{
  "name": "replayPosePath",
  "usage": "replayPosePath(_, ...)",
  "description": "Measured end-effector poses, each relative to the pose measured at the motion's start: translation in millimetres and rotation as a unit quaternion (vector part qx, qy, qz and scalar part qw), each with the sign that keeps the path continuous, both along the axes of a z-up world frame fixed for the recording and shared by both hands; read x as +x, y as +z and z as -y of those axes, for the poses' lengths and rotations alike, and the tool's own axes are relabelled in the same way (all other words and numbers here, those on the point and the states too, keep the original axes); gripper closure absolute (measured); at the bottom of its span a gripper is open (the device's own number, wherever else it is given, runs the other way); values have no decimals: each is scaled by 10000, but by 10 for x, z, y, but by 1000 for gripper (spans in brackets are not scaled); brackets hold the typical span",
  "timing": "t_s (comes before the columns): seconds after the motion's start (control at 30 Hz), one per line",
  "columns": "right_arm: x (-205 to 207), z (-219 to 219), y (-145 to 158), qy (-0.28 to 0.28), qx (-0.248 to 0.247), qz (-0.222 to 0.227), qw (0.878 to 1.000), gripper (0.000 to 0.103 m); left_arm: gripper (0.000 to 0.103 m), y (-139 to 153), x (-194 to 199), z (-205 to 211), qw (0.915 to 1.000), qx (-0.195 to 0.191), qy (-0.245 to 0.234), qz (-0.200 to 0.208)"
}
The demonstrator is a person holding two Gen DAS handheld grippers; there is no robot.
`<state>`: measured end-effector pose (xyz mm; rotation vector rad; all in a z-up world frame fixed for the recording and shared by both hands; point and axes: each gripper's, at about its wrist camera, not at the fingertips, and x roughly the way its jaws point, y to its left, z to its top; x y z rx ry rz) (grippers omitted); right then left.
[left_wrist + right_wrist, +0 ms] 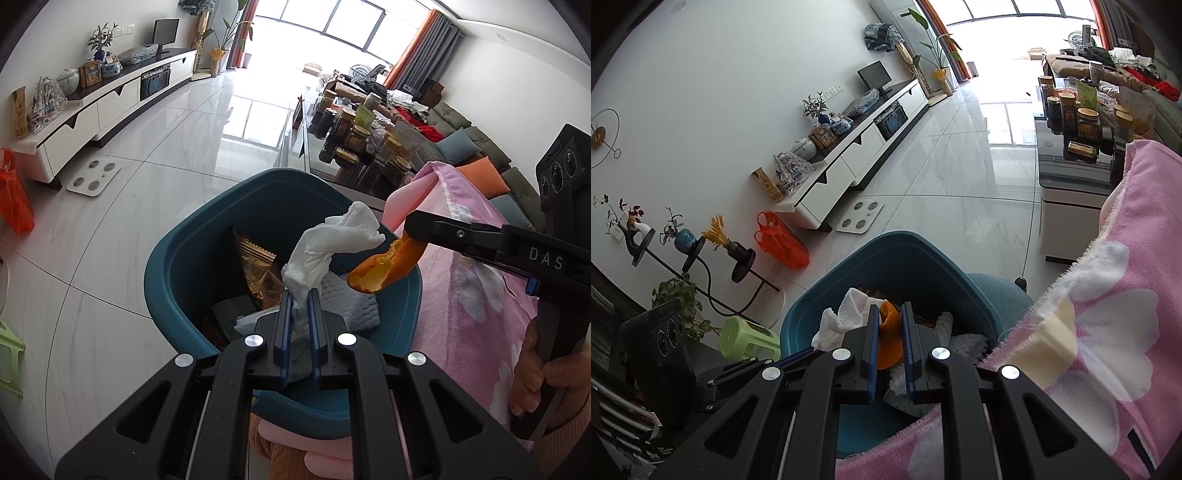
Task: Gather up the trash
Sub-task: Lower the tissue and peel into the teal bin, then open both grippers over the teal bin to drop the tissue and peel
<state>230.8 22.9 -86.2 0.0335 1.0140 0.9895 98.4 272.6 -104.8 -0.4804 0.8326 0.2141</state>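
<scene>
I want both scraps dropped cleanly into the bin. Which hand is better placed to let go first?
Probably the left. Its tongs hold the tissue directly above the trash inside the bin. The right tongs hold the orange peel nearer the bin's rim, beside the pink blanket, so it might miss.

Teal bin (177,280) on white tiled floor (110,229)

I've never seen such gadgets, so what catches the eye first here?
Two black handheld grippers hang over a teal bin: the left gripper pinches a crumpled white tissue, the right gripper an orange peel. A pink flowered blanket lies beside the bin.
</scene>
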Motion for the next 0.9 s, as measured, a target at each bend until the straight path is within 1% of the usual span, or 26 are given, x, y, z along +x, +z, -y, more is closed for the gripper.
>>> replayPosePath(0.6, 4, -194, -34, 63, -291, 40, 9995, 92, 94, -150, 163, -16, 9999, -55, 18, -148)
replayPosePath(0.9, -9, -289, -61, 97, -482, 37, 9988, 89, 92, -232, 253, -12, 9997, -120, -24, -201)
